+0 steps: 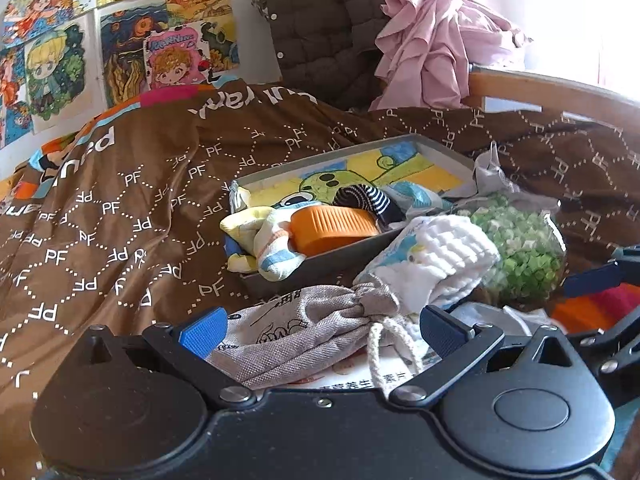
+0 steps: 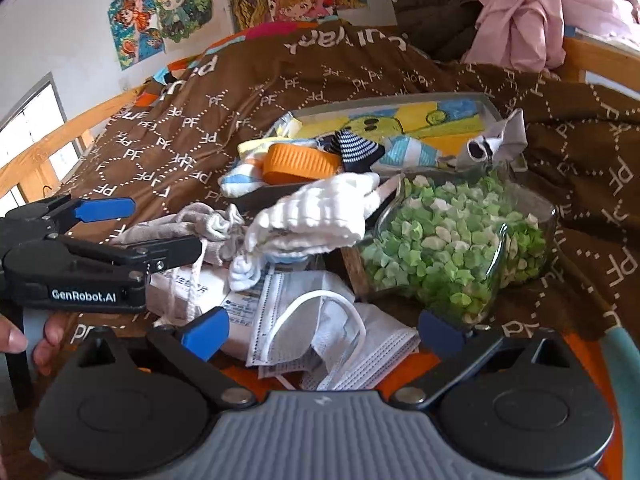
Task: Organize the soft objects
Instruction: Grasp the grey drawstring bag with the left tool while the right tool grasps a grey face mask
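I am holding my left gripper (image 1: 320, 330) with fingers spread apart over the grey drawstring pouch (image 1: 304, 332), gripping nothing. My right gripper (image 2: 322, 330) is hovering, fingers likewise apart, above the white face masks (image 2: 320, 344). The white knitted sock (image 2: 316, 216) is lying against the grey tray (image 1: 316, 264) on the brown quilt (image 1: 132, 208).

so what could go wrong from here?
1. The left gripper, open around the drawstring pouch, may snag its cord and drag the white sock along.
2. The jar of paper stars lies on its side beside the pile; a nudge could roll it.
3. The right gripper is open over loose masks; it could pinch several at once.
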A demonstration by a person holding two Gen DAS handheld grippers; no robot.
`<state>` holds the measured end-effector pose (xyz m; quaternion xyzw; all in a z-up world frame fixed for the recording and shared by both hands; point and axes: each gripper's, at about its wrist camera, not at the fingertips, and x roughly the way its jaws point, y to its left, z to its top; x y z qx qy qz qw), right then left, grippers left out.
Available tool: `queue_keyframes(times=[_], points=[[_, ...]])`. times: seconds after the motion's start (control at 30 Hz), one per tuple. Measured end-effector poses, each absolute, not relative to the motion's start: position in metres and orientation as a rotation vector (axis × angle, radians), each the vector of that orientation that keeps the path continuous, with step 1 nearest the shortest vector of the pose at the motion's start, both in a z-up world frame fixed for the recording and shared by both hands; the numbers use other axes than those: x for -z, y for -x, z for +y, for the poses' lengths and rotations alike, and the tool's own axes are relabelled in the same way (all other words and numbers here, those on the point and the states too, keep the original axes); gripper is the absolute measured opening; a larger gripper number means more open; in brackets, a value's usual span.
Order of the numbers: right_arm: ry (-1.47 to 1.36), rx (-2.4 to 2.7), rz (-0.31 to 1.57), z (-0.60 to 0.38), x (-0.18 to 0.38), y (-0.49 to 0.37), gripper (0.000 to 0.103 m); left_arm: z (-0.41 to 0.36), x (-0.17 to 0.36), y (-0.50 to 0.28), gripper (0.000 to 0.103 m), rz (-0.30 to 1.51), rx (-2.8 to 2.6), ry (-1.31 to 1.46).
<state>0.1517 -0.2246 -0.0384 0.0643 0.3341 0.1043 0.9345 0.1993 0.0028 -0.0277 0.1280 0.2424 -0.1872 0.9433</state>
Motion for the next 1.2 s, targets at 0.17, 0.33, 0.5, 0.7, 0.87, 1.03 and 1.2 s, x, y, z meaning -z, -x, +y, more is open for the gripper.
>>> queue_keyframes(times=[0.17, 0.33, 0.5, 0.7, 0.87, 1.03, 1.2], points=[[-0.169, -0.192, 0.713, -0.228, 0.044, -0.158, 0.103, 0.009, 0.037, -0.209, 0.102, 0.545, 0.368, -0.274], [-0.217, -0.179, 0.753, -0.233, 0.052, -0.164, 0.103, 0.017, 0.040, -0.219, 0.098, 0.615, 0.367, -0.234], [-0.263, -0.184, 0.787, -0.235, 0.057, -0.169, 0.103, 0.016, 0.044, -0.218, 0.082, 0.610, 0.358, -0.281], [-0.314, -0.206, 0.798, -0.237, 0.059, -0.171, 0.098, 0.014, 0.043, -0.213, 0.055, 0.591, 0.382, -0.304], [-0.332, -0.232, 0.797, -0.237, 0.058, -0.171, 0.083, -0.001, 0.045, -0.201, 0.034, 0.551, 0.441, -0.389], [-0.354, -0.239, 0.829, -0.237, 0.062, -0.173, 0.062, -0.007, 0.043, -0.195, 0.026, 0.558, 0.469, -0.403], [-0.365, -0.227, 0.861, -0.237, 0.067, -0.175, 0.033, -0.010, 0.039, -0.189, 0.017, 0.572, 0.489, -0.390]])
